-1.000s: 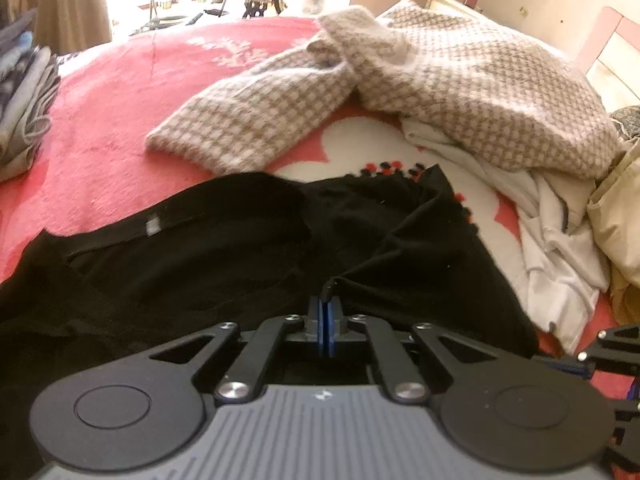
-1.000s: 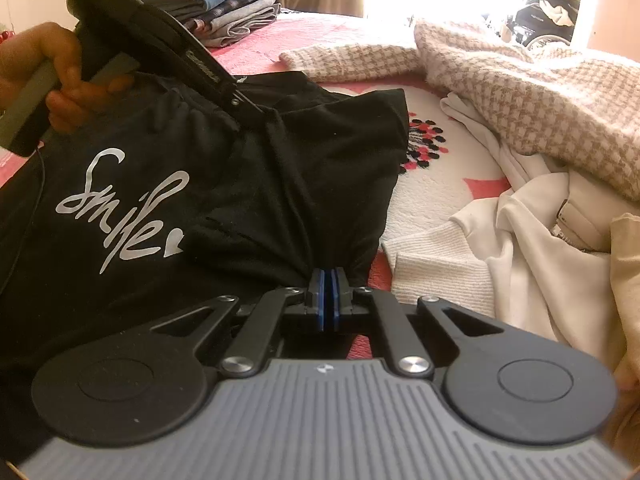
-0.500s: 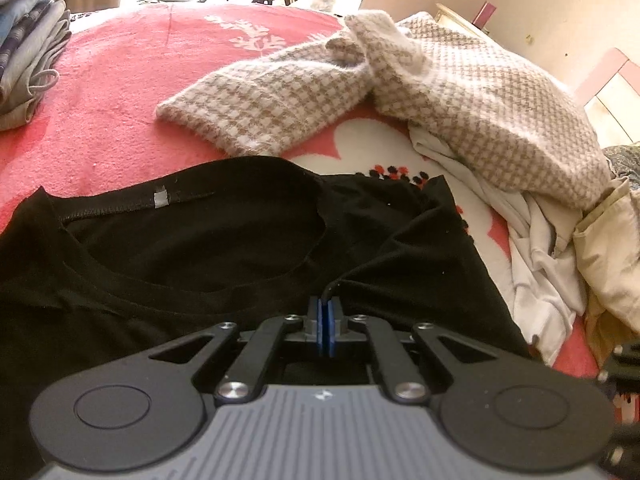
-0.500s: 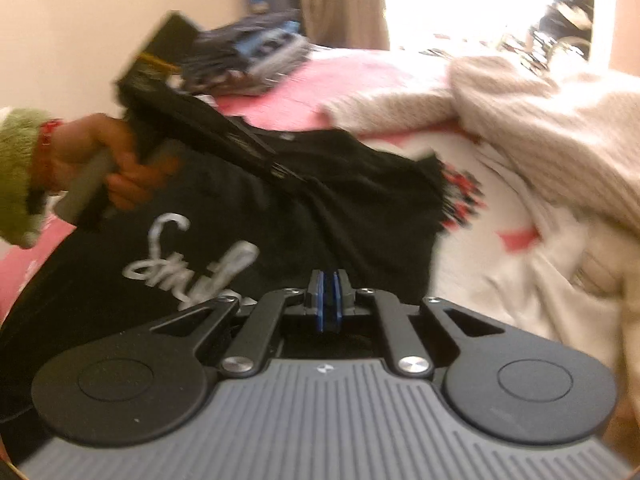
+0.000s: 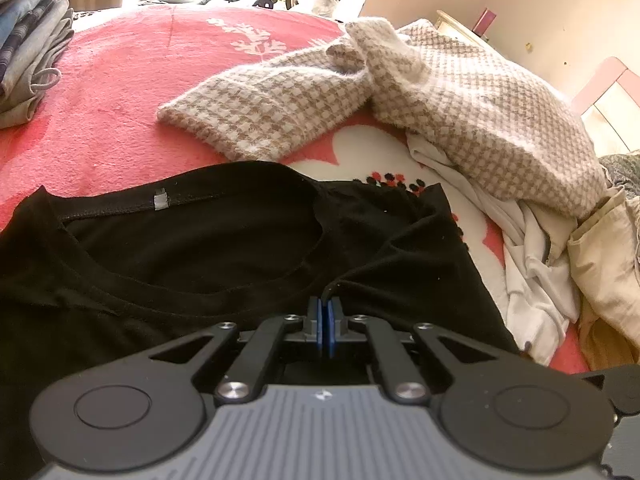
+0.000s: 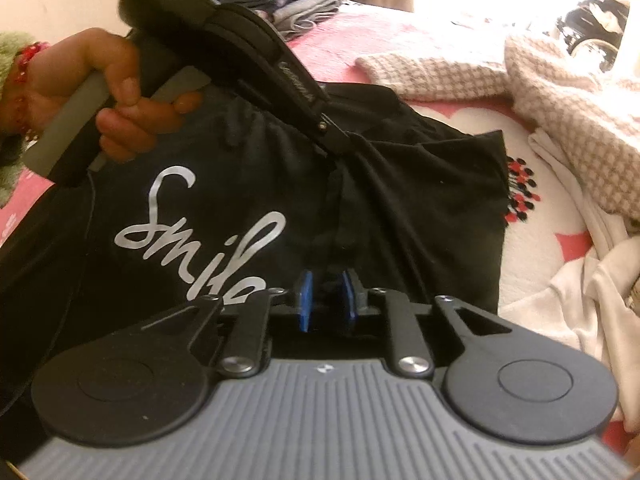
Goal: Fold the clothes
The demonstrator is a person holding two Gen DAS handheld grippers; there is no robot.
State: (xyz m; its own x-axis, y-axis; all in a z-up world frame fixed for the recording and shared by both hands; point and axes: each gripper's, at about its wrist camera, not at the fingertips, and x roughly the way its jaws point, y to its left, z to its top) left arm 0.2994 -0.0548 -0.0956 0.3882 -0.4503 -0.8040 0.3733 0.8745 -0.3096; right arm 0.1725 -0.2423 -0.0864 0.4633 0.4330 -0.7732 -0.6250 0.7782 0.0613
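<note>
Spreading the black "Smile" t-shirt on the bed | your left hand-held gripper pinches its shoulder | right hand-held gripper opening, fabric between jaws | next: smooth it flat

Red bedspread, black T-shirt, checked sweater

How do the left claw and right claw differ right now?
The left claw has its blue pads pressed together on a pinch of the black T-shirt; the right claw shows a gap between its pads and is opening, with black fabric still lying in the gap. The left claw sits near the neckline; the right claw sits lower, beside the silver lettering. Both point down at the same shirt.
</note>
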